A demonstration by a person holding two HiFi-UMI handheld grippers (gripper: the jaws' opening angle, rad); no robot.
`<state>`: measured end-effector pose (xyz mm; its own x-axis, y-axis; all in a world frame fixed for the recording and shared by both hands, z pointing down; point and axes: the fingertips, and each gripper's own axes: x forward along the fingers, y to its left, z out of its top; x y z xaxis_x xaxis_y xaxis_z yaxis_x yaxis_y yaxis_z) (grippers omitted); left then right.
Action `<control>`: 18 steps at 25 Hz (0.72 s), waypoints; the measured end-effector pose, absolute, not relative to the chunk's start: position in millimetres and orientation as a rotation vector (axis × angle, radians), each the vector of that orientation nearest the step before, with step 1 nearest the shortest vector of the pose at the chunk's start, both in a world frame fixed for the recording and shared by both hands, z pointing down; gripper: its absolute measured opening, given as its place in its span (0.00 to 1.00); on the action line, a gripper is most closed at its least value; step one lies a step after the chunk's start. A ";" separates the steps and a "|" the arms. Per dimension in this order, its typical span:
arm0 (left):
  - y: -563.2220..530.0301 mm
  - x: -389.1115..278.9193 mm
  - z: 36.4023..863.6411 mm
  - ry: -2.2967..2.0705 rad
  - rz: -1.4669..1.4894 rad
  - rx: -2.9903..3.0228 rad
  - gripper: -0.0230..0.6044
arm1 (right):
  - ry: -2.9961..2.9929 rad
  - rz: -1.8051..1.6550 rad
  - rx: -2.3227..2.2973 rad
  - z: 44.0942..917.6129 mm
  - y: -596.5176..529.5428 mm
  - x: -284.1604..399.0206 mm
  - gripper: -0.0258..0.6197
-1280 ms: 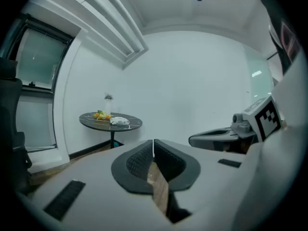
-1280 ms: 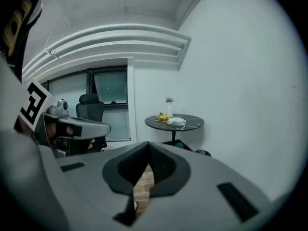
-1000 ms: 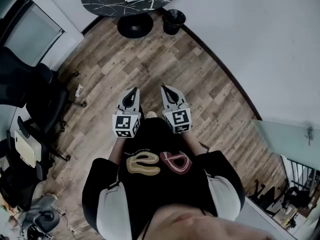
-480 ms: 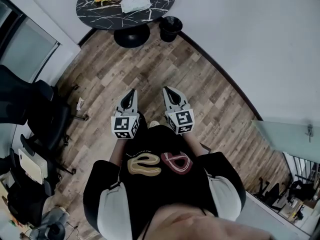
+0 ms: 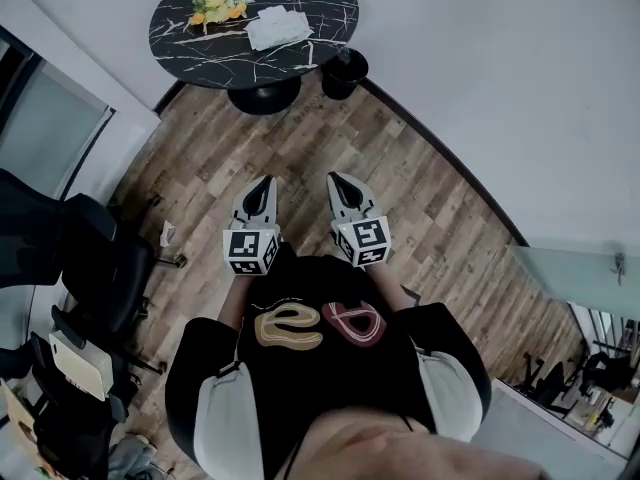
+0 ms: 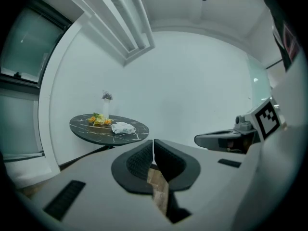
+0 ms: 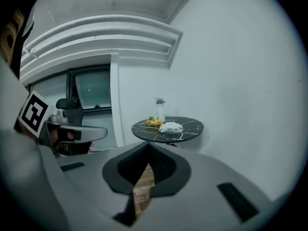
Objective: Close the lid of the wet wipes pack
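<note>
The left gripper [image 6: 153,147] has its dark jaws pressed together at the tips, with nothing between them. Well beyond, a round black table [image 6: 84,128] carries the wet wipes pack [image 6: 123,127]. The right gripper [image 6: 201,139] reaches in alongside.

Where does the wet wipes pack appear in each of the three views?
Head view: the wet wipes pack is at the top, left of centre, on the round black table.
Left gripper view: the pack is left of centre, near mid-height.
Right gripper view: the pack is slightly right of centre.
Shared landmark: that table.
</note>
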<state>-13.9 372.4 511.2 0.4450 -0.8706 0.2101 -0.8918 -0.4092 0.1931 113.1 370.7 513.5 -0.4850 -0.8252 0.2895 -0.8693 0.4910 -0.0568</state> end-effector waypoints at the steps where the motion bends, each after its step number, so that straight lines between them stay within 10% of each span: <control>1: 364.8 -18.9 511.0 -1.510 0.116 2.431 0.07 | -2.508 0.294 1.463 514.1 363.7 108.5 0.06; 18: 296.3 -65.3 510.0 -1.398 0.108 2.457 0.07 | -2.474 0.322 1.515 519.8 309.8 53.2 0.06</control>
<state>-65.3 296.3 510.0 0.5206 -0.8258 0.2167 -0.8493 -0.4751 0.2301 53.2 309.8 519.8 -0.4428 -0.8447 0.3006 -0.8935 0.4435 -0.0700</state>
